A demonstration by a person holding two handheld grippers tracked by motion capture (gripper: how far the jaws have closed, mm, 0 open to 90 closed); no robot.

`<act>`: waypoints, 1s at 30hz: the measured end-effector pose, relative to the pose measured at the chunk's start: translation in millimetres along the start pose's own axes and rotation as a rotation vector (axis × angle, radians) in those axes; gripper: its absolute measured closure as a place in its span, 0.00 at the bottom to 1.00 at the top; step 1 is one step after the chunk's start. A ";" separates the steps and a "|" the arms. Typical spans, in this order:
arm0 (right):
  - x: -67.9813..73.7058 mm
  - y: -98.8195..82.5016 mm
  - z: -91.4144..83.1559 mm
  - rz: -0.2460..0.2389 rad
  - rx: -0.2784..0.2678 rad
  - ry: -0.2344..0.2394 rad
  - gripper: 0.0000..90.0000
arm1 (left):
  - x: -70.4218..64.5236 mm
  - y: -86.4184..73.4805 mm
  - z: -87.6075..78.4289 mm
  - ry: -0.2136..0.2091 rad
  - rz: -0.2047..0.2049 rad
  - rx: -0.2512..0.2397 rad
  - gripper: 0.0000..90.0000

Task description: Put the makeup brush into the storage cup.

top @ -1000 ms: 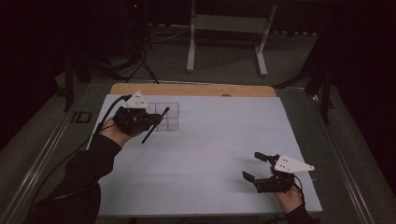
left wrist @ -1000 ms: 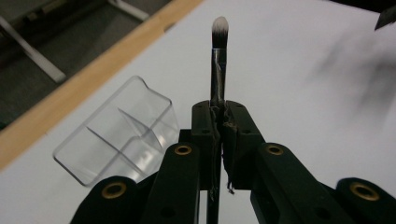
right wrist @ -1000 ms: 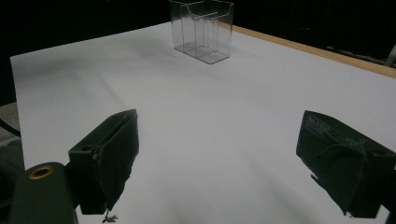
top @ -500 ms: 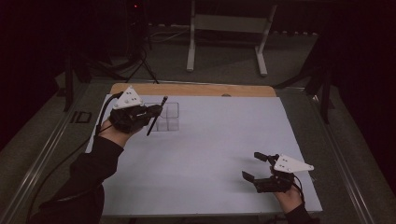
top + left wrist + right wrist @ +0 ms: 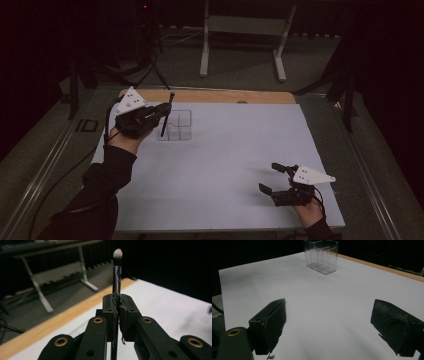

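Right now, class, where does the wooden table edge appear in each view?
High view: the wooden edge runs across the far side.
Left gripper view: it slants from lower left up towards the brush, left of the jaws.
Right gripper view: it slants at upper right, behind the clear box.
Shared landmark: the white sheet bordering it.

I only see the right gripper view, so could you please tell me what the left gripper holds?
Observer: The left gripper is shut on a makeup brush.
Operator: Which end points up?
Observer: Its white bristle tip; the handle runs down between the jaws.
Operator: Is it near the clear organizer?
Observer: In the high view its lower end overlaps the clear organizer at the left side; whether it is inside, I cannot tell.
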State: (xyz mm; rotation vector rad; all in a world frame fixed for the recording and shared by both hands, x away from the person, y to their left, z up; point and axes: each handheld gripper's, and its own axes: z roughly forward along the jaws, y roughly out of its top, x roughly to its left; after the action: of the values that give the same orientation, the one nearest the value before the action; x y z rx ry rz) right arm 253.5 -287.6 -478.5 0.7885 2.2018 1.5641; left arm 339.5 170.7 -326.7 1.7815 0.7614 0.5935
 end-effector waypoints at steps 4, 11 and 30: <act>-0.5 -0.1 0.0 0.007 0.001 0.003 0.14 | 1.4 2.3 0.0 0.019 -0.012 -0.050 0.95; -0.5 0.1 -0.3 0.002 0.001 0.004 0.14 | -0.3 1.2 2.7 0.052 -0.027 -0.107 0.95; -0.9 0.0 1.6 0.008 0.002 0.009 0.14 | 7.5 13.2 15.0 0.110 -0.053 -0.137 0.95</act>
State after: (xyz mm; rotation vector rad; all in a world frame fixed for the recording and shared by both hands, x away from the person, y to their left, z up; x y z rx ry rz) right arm 255.0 -286.9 -479.2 0.7937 2.2095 1.5726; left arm 357.9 163.7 -318.7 1.6091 0.8212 0.6957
